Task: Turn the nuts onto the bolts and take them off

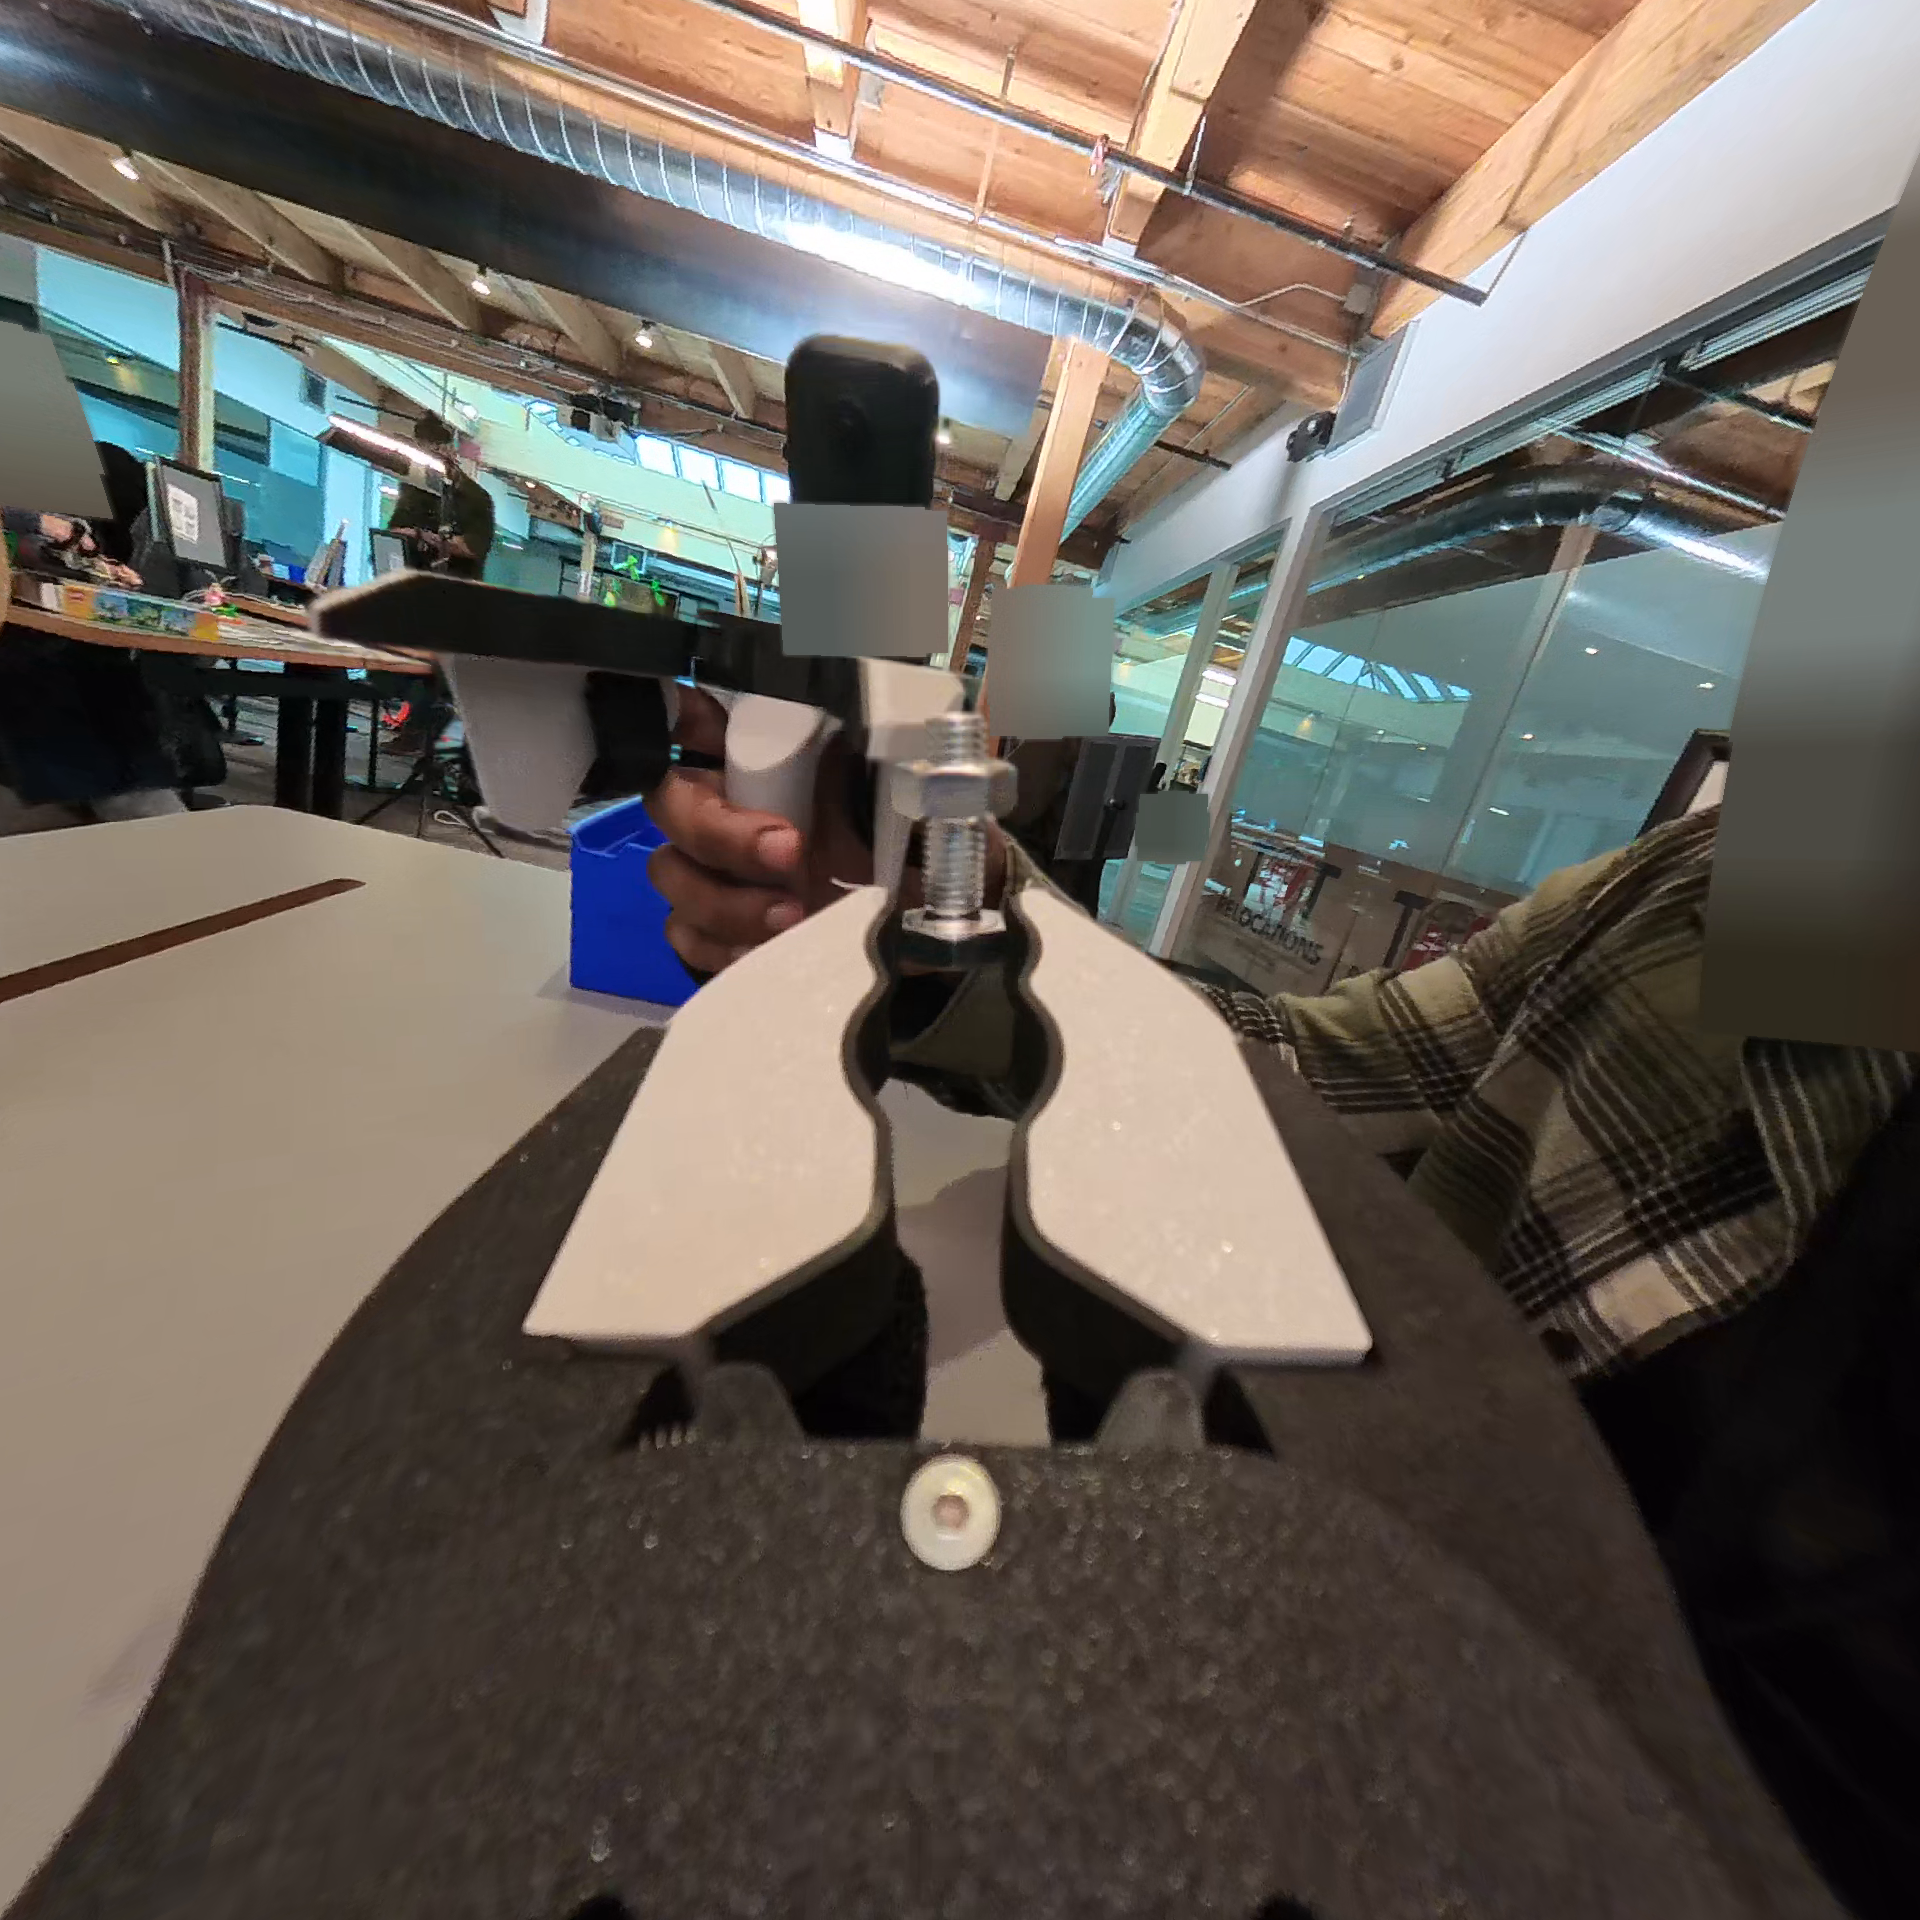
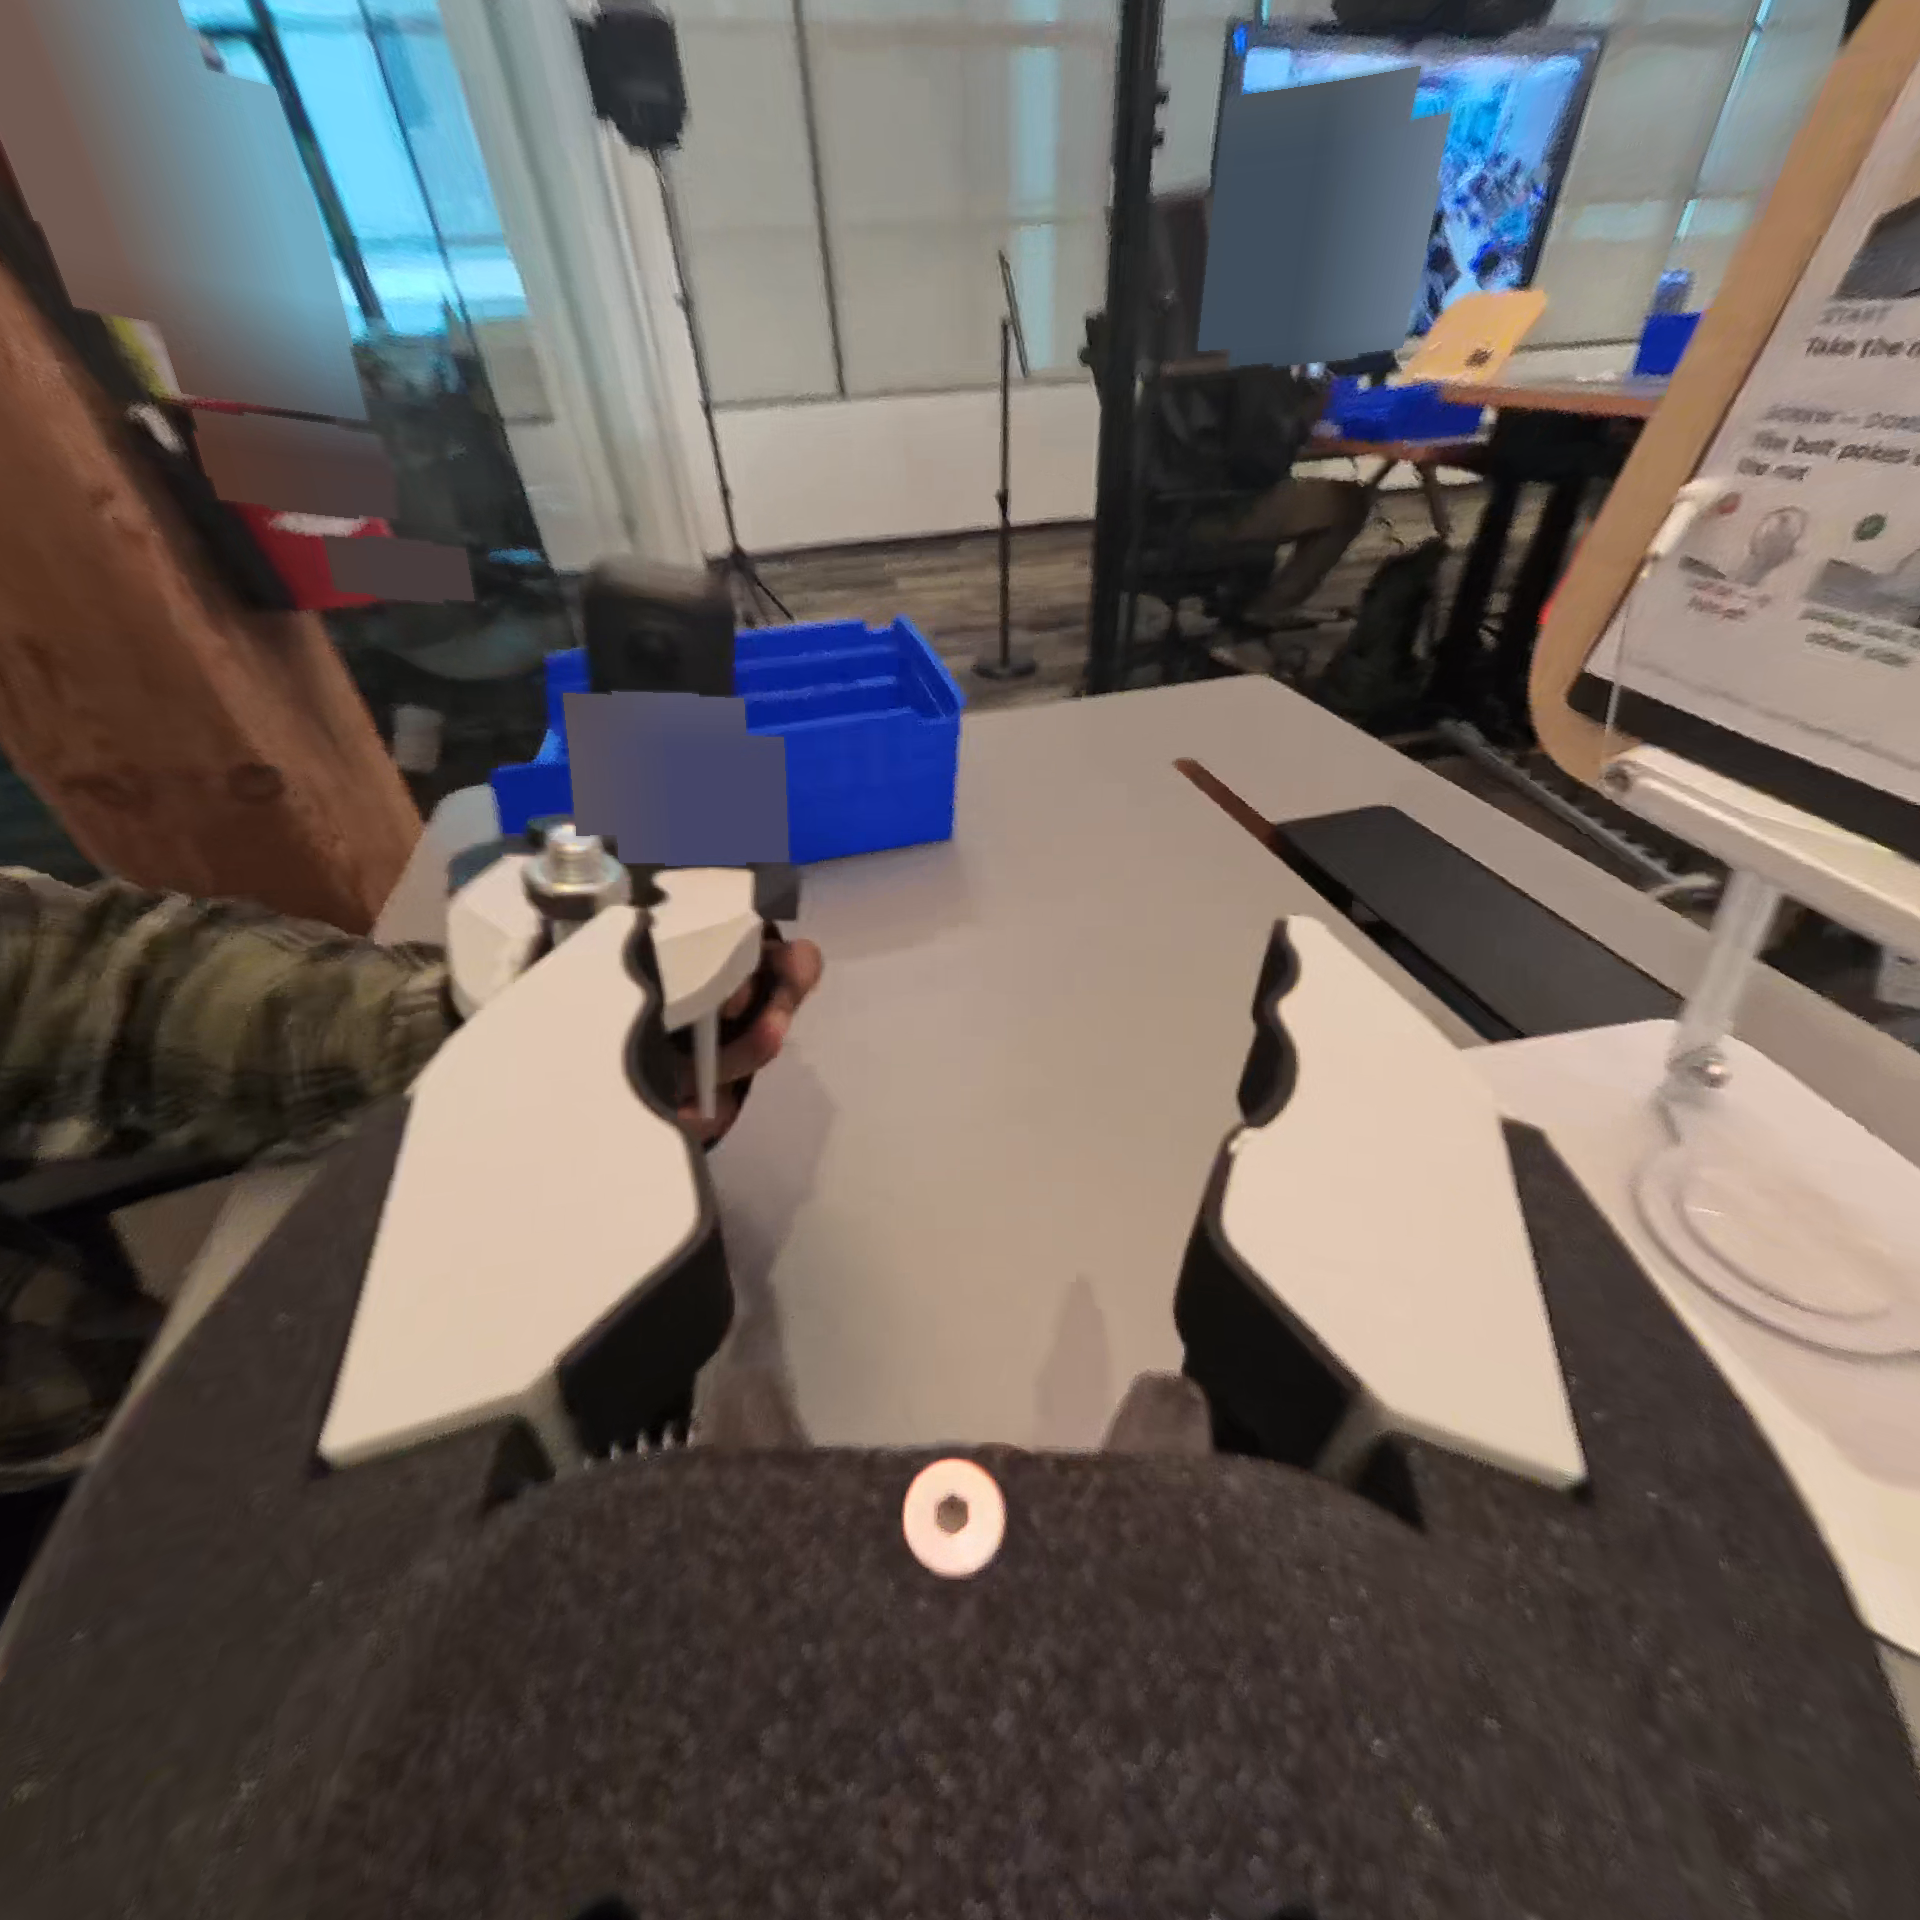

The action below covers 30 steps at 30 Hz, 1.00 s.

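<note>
Left gripper: pinching bolt upright by its head.
Nut: sitting partway up the thread.
Right gripper: gaping wide, holding nothing.
Blue bin: resting at tabletop's far edge.

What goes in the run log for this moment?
left gripper: shut on bolt head | nut threaded on | right gripper: open, empty | blue bin on table

The right claw gapes wide over the grey table, apparently empty.
</note>
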Available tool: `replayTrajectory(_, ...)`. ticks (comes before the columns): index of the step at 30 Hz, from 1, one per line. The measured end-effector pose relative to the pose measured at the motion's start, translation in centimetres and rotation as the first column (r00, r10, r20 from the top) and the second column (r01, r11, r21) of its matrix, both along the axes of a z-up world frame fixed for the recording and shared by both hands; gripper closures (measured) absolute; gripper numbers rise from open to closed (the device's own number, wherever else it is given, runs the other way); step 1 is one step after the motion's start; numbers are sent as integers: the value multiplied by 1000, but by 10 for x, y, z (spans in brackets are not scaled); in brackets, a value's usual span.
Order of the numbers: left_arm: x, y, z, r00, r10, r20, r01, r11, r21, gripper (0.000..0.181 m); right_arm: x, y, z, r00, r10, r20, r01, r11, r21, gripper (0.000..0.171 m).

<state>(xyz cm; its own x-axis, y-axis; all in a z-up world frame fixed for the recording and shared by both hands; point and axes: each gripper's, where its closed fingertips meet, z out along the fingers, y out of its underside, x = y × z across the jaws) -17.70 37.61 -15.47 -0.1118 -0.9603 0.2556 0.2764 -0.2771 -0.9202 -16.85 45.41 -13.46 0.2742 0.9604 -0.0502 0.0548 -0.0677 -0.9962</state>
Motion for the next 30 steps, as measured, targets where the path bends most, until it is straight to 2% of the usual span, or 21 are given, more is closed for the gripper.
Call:
replayTrajectory(2,0,2,-1,1000,13,-1,-13,1000,-1,163,-4,-11,6,997,65,-44,-67,997,-25,63)
replayTrajectory(5,2,1,-4,1000,0,-10,-1,1000,-8,163,-25,-31,2,990,140,0,-140,990,-2,60)
replayTrajectory(8,3,-2,-2,1000,2,-14,-2,1000,9,162,-20,-18,-4,996,78,40,-78,997,11,57)
replayTrajectory(9,2,-2,-1,1000,3,-7,-3,1000,13,163,-12,-10,-4,998,47,29,-47,999,0,63)
replayTrajectory(10,0,-2,1,1000,-3,0,3,1000,11,163,-4,-5,-2,1000,31,3,-31,999,-10,63)
replayTrajectory(13,0,0,0,1000,1,2,-1,1000,3,163,-4,-13,5,995,84,-59,-87,995,-43,63)
replayTrajectory(16,3,-2,-3,1000,-9,-12,9,1000,2,163,-25,-31,3,988,151,-19,-151,988,-15,62)
replayTrajectory(18,4,-4,-3,1000,-7,-18,7,1000,14,163,-25,-26,-2,993,118,25,-118,993,1,59)
replayTrajectory(21,1,-2,0,1000,-8,0,8,1000,7,163,-5,-8,-2,999,54,6,-54,998,-11,64)
replayTrajectory(24,0,-1,1,1000,-3,2,3,1000,6,163,-5,-17,8,993,104,-58,-106,994,-31,64)
replayTrajectory(27,2,-2,-2,1000,-4,-12,4,1000,11,163,-23,-33,9,987,159,-27,-159,987,-6,63)
replayTrajectory(30,4,-3,-2,1000,-4,-20,5,1000,17,163,-20,-22,-2,995,97,35,-97,995,8,61)
